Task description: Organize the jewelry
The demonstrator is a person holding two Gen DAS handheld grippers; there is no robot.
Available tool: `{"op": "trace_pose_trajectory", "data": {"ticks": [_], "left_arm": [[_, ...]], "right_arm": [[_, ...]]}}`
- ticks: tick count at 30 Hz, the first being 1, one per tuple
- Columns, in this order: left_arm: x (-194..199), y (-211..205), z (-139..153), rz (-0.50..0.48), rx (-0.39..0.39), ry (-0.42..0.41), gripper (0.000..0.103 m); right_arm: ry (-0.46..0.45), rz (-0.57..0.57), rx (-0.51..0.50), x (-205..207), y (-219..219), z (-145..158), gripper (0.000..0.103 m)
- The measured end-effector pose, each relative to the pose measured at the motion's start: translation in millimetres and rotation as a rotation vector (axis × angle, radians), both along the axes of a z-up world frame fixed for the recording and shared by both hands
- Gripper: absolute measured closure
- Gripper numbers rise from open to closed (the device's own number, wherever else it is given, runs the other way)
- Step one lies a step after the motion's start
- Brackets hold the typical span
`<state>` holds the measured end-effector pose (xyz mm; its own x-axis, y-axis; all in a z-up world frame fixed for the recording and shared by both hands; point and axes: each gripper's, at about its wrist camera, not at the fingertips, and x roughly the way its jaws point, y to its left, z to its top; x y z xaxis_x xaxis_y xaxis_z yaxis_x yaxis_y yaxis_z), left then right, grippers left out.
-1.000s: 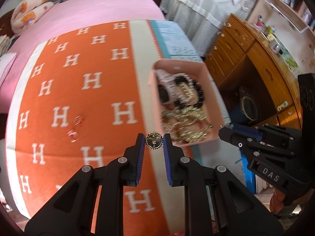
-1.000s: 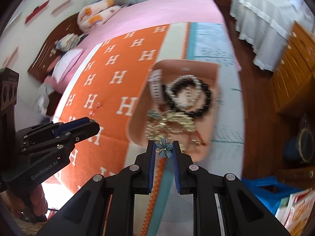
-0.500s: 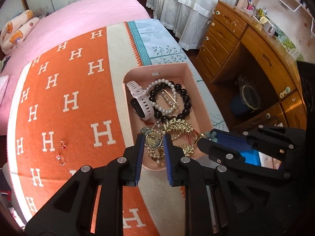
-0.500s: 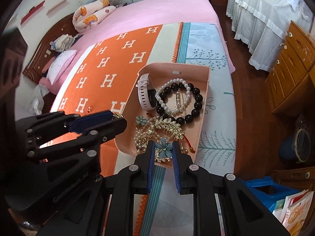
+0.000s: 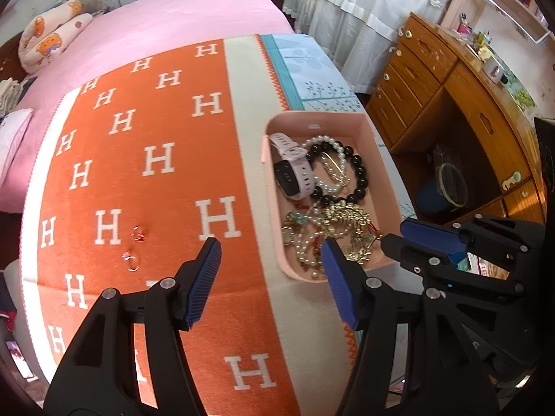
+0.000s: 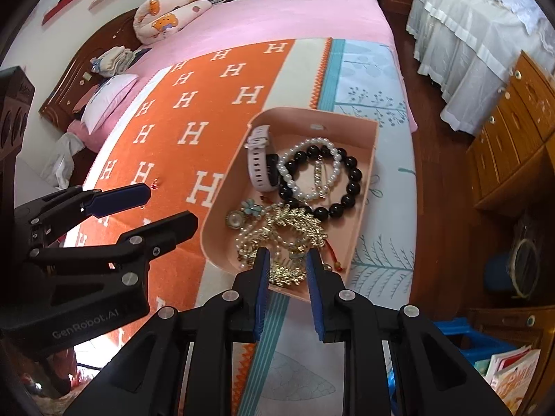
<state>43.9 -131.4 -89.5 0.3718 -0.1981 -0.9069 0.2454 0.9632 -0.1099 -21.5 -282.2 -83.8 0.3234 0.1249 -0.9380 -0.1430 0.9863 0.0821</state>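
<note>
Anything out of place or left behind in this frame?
Yes. Two small pieces, a red-stoned one and a thin silver ring, lie loose on the orange H-patterned blanket, apart from the pink rectangular tray holding the other jewelry. Both the left hand-held gripper and right hand-held gripper are open and empty.

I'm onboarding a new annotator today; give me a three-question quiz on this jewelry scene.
1. True or false: the left gripper holds a brooch.
2. What still lies on the orange blanket? A) small earrings B) a watch C) a comb
3. Fill in: the black bead bracelet lies in the pink ____.

Key: 1 false, it is open and empty; 2 A; 3 tray.
</note>
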Motion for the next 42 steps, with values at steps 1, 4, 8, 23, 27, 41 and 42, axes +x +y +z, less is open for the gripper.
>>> {"op": "trace_pose_trajectory", "data": {"ticks": [1, 4, 8, 23, 27, 41, 42], "left_arm": [[-0.9, 2.3, 1.2, 0.008, 0.002, -0.002, 0.046], [-3.3, 15.6, 2.3, 0.046, -0.002, 0.002, 0.046], [-6.4, 36.7, 2.8, 0.103, -0.008, 0.006, 0.046], [-10.4, 108.3, -7.0, 0.288, -0.031, 0.027, 0.046], [-9.5, 122.4, -14.1, 0.316, -0.031, 0.042, 0.046], [-18.5, 196.3, -55.1, 0.460, -0.079, 0.158, 0.046], [-20.4, 201.9, -59.0, 0.472, -0.088, 0.170, 0.046]], "right_arm": [[-0.001, 0.007, -0.001, -0.2, 2.7, 1.3, 0.082], [-0.009, 0.029, -0.002, -1.2, 10.2, 6.0, 0.082], [-0.014, 0.062, 0.000, 0.4, 22.8, 9.5, 0.082], [-0.008, 0.228, 0.026, 15.0, 97.9, 9.8, 0.082], [0.006, 0.264, 0.036, 21.3, 119.6, 3.7, 0.082], [0.092, 0.339, 0.051, 61.9, 185.5, -46.6, 0.081], [0.098, 0.341, 0.052, 65.8, 189.4, -51.6, 0.081]]}}
